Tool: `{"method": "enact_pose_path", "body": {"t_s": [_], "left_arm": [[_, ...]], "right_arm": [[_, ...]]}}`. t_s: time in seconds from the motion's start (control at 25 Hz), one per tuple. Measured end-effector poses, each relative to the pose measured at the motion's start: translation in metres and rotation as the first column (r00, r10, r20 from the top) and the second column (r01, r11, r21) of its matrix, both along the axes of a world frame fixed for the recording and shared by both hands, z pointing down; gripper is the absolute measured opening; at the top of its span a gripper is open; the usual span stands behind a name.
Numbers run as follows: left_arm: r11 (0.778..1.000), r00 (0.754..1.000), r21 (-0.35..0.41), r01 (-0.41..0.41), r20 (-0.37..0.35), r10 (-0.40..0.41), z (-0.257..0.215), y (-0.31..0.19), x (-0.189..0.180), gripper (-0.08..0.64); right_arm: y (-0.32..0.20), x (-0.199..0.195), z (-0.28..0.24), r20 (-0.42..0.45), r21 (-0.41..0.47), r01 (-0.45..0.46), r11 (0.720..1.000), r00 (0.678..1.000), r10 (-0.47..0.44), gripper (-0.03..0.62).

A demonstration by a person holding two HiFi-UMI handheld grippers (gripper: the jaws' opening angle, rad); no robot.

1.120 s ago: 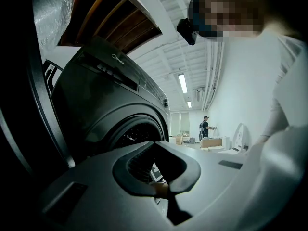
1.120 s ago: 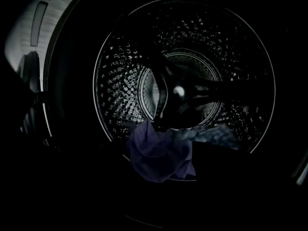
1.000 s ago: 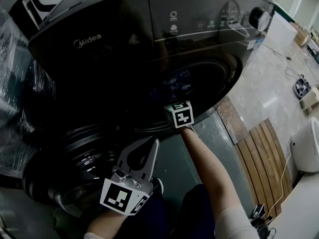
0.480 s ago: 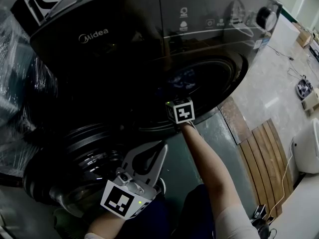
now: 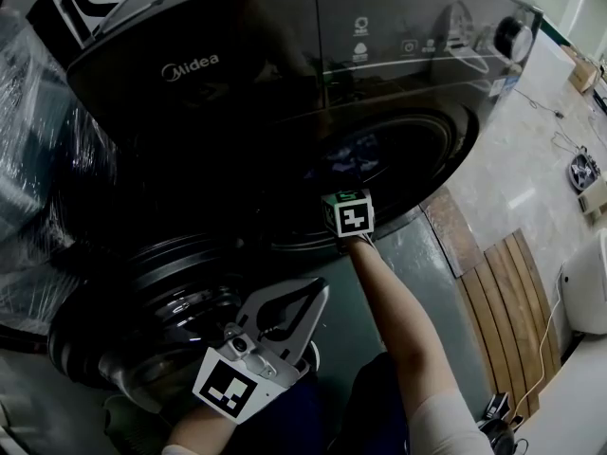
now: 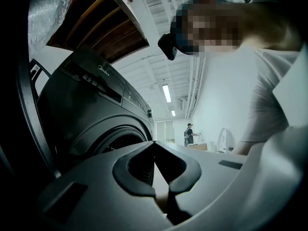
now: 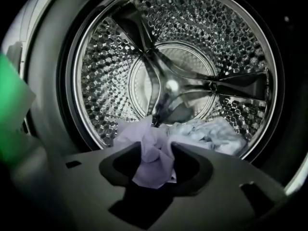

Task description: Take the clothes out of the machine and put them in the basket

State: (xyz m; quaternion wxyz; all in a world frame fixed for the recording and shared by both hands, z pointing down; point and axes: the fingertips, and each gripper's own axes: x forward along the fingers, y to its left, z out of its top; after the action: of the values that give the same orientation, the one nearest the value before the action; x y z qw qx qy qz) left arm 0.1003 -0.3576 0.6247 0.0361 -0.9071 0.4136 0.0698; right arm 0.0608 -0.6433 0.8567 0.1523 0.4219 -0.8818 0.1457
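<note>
In the washing machine (image 5: 237, 93), the lavender garment (image 7: 153, 170) lies at the front edge of the drum (image 7: 202, 28). Our right claw (image 7: 156, 147), jaws just closing, pinches one fold. It could slip free, or drag the pale blue garment (image 7: 211, 131) out. Our left claw (image 6: 154, 143) is clenched, empty.

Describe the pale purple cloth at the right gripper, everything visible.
The pale purple cloth is thin, crumpled fabric, bunched into folds between the jaws of the right gripper, which have just been closing and pinch it. Its far end lies low in the perforated steel drum, beside a pale blue garment.
</note>
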Motion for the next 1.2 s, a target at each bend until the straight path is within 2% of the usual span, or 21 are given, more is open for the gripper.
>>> {"method": "enact_pose_path", "body": {"t_s": [0.04,0.08,0.24,0.8,1.2], "left_arm": [[1.000,1.000,0.004,-0.001,0.001,0.001,-0.001,0.000,0.000,0.017],[1.000,1.000,0.011,-0.002,0.001,0.002,-0.002,0.001,0.000,0.017],[0.999,1.000,0.051,-0.011,-0.003,0.011,-0.007,0.007,0.000,0.017],[0.997,0.999,0.076,-0.020,0.034,0.017,-0.011,0.016,0.006,0.017],[0.999,0.999,0.051,0.001,0.050,-0.004,-0.008,0.023,0.004,0.017]], "right_arm": [[0.000,0.001,0.002,-0.004,-0.001,-0.003,1.000,1.000,0.003,0.186],[0.001,0.002,0.005,-0.006,-0.006,-0.007,1.000,1.000,0.007,0.125],[0.000,0.007,0.007,-0.010,0.001,-0.024,1.000,1.000,0.024,0.031],[0.006,0.018,-0.003,0.006,0.021,-0.035,0.999,0.999,0.035,0.017],[0.021,0.020,-0.016,0.026,0.032,-0.035,0.999,0.999,0.035,0.017]]}}
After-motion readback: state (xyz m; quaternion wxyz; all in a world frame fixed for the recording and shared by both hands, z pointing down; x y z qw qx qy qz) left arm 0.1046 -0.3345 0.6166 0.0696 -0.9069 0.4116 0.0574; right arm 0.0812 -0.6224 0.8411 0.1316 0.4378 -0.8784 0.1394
